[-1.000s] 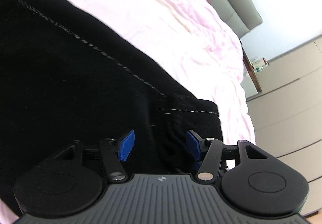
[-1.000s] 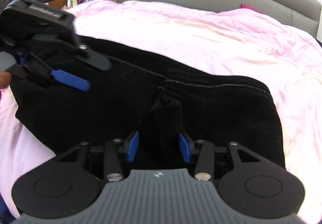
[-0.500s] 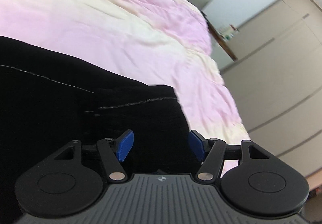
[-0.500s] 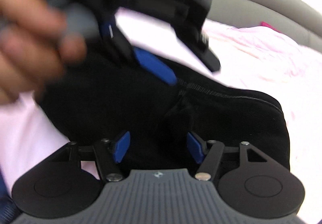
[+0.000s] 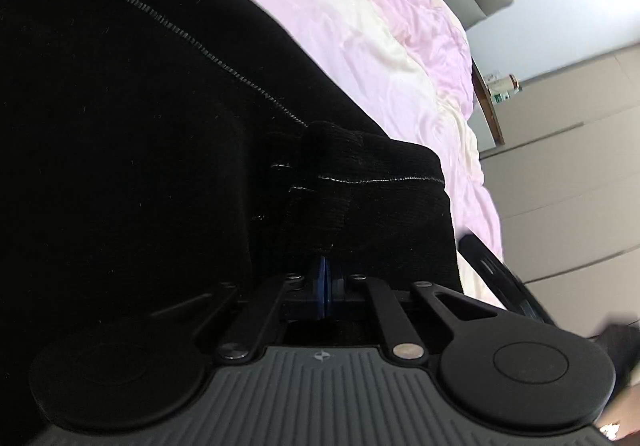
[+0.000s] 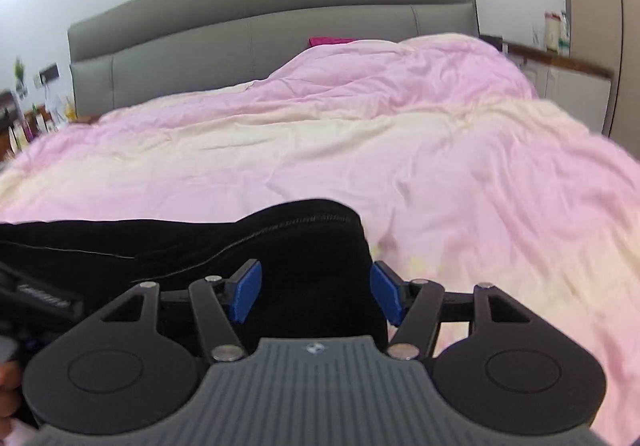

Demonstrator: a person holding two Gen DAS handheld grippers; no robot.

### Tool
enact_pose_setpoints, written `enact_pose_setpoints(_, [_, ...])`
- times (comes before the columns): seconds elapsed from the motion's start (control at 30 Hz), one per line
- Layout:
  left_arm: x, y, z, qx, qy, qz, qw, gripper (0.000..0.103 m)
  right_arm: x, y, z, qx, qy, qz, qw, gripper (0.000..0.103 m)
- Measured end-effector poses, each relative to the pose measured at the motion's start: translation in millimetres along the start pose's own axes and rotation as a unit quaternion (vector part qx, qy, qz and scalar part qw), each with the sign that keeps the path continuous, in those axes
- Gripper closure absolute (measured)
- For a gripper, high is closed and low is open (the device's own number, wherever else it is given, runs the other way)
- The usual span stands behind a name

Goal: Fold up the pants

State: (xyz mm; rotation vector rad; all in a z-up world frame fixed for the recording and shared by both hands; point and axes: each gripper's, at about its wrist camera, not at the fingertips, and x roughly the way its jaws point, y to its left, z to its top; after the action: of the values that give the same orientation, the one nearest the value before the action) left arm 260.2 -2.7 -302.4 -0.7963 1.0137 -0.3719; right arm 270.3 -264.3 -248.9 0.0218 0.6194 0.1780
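Black pants with a pale stitched seam lie on a pink and cream duvet. My left gripper is shut on a raised fold of the pants near their right end. In the right wrist view the pants lie low and left on the duvet. My right gripper is open, its blue pads either side of the right end of the pants, gripping nothing. The left gripper's body shows at that view's left edge.
A grey padded headboard stands at the back of the bed. A beige wardrobe and a bedside shelf with bottles are to the right. A magenta cloth lies by the headboard.
My left gripper has shut on a fold of the pants; it was open before. My right gripper let go of the fold, opened wider and moved to the right end of the pants.
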Motion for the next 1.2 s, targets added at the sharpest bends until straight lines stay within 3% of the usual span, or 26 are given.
enact_pose_setpoints(0.1, [1, -19, 1, 0.038, -0.004, 0.032, 0.9988, 0.097, 55, -11, 1, 0.012, 0.068, -0.003, 0.998, 0.043])
enact_pose_setpoints(0.13, [-1, -23, 1, 0.044, -0.003, 0.042, 0.9981, 0.097, 70, -12, -13, -0.010, 0.085, -0.013, 0.996, 0.043])
enact_pose_setpoints(0.17, [-6, -27, 2, 0.049, -0.002, 0.050, 0.9975, 0.096, 73, -6, -20, -0.038, 0.078, -0.021, 0.996, 0.043])
enact_pose_setpoints(0.2, [-14, -31, 4, 0.052, -0.003, 0.054, 0.9972, 0.089, 72, -4, -28, -0.062, 0.063, -0.024, 0.996, 0.042])
enact_pose_setpoints(0.27, [-37, -35, 10, 0.062, -0.011, 0.075, 0.9952, 0.049, 60, -4, -31, -0.074, 0.049, -0.019, 0.996, 0.042])
enact_pose_setpoints(0.3, [-52, -34, 13, 0.072, -0.023, 0.095, 0.9926, 0.019, 50, -9, -31, -0.064, 0.038, -0.015, 0.997, 0.043])
enact_pose_setpoints(0.33, [-70, -31, 16, 0.083, -0.039, 0.115, 0.9892, 0.012, 33, -13, -26, -0.051, 0.021, -0.008, 0.998, 0.044])
enact_pose_setpoints(0.43, [-136, -7, 25, 0.095, -0.076, 0.162, 0.9792, 0.012, 5, -5, -20, -0.043, -0.011, 0.026, 0.999, 0.043])
enact_pose_setpoints(0.5, [-182, 14, 37, 0.092, -0.085, 0.199, 0.9720, 0.012, -2, 9, -18, -0.058, -0.007, 0.051, 0.997, 0.043])
enact_pose_setpoints(0.57, [-228, 33, 49, 0.105, -0.085, 0.250, 0.9588, 0.012, -6, 28, -21, -0.096, 0.010, 0.060, 0.994, 0.043])
enact_pose_setpoints(0.67, [-302, 66, 65, 0.106, -0.110, 0.335, 0.9296, 0.010, -11, 48, -28, -0.141, 0.024, 0.066, 0.988, 0.043])
enact_pose_setpoints(0.73, [-340, 97, 70, 0.058, -0.118, 0.358, 0.9244, 0.005, -13, 52, -27, -0.135, 0.031, 0.073, 0.988, 0.043])
enact_pose_setpoints(0.83, [-365, 146, 63, -0.057, -0.135, 0.310, 0.9394, 0.005, -16, 52, -21, -0.104, 0.032, 0.081, 0.991, 0.042])
enact_pose_setpoints(0.87, [-369, 160, 59, -0.094, -0.145, 0.295, 0.9399, 0.005, -18, 52, -20, -0.094, 0.032, 0.080, 0.992, 0.041])
enact_pose_setpoints(0.93, [-369, 183, 56, -0.171, -0.145, 0.274, 0.9352, 0.005, -21, 55, -19, -0.085, 0.033, 0.072, 0.993, 0.040])
enact_pose_setpoints(1.0, [-364, 200, 56, -0.205, -0.149, 0.240, 0.9370, 0.005, -25, 61, -20, -0.091, 0.036, 0.063, 0.993, 0.040])
enact_pose_setpoints(1.07, [-364, 217, 50, -0.247, -0.141, 0.232, 0.9300, 0.004, -29, 71, -22, -0.103, 0.036, 0.064, 0.992, 0.040])
enact_pose_setpoints(1.2, [-348, 252, 41, -0.321, -0.146, 0.146, 0.9242, 0.000, -44, 99, -22, -0.105, 0.020, 0.109, 0.988, 0.040])
